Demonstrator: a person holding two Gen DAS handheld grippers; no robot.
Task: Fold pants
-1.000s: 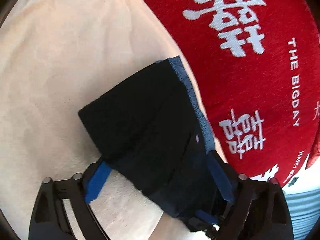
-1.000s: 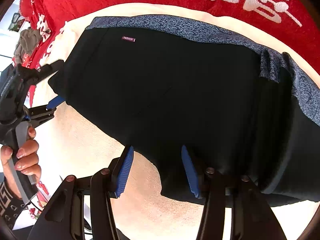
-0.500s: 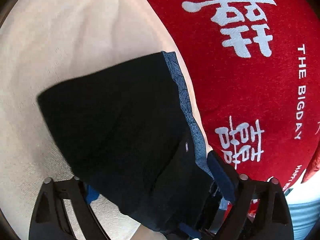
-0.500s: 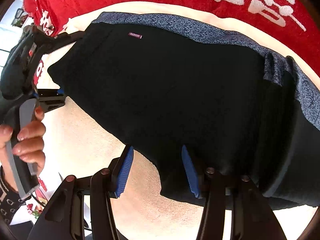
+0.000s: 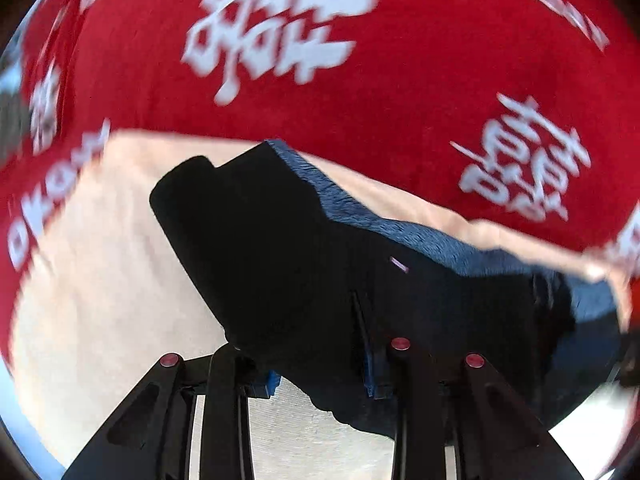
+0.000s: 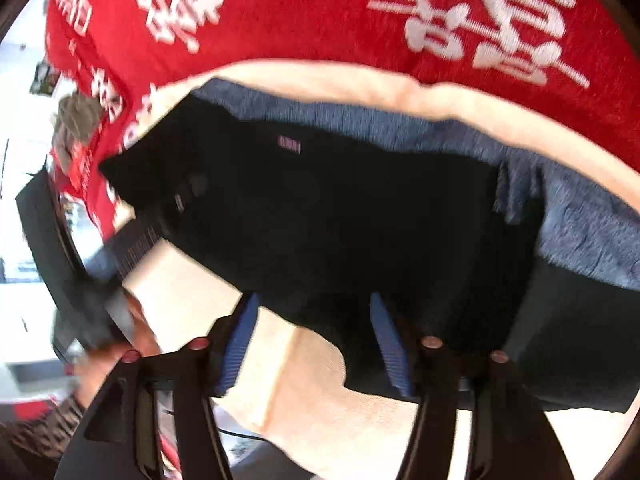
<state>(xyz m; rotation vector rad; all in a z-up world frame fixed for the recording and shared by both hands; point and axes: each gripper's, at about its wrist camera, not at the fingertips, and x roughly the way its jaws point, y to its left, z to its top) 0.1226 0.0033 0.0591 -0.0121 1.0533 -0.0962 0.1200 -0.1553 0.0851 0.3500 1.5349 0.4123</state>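
The folded black pants [image 5: 320, 280] with a blue-grey waistband [image 5: 400, 232] lie on a cream cloth [image 5: 100, 280]. They also show in the right wrist view [image 6: 360, 220], with a small pink label [image 6: 289, 145]. My left gripper [image 5: 320, 376] is open, its blue pads under the pants' near edge. My right gripper [image 6: 316, 340] is open, its jaws straddling the pants' near edge. The left gripper and the hand holding it show blurred at the left of the right wrist view [image 6: 92, 280].
A red blanket with white characters [image 5: 360, 100] lies behind the cream cloth; it also shows in the right wrist view [image 6: 320, 12]. A grey garment [image 6: 78, 120] lies at the far left on the red blanket.
My left gripper has swung round, so the pants now lie across its view with the red blanket behind. The right gripper has shifted a little; both views are blurred by motion.
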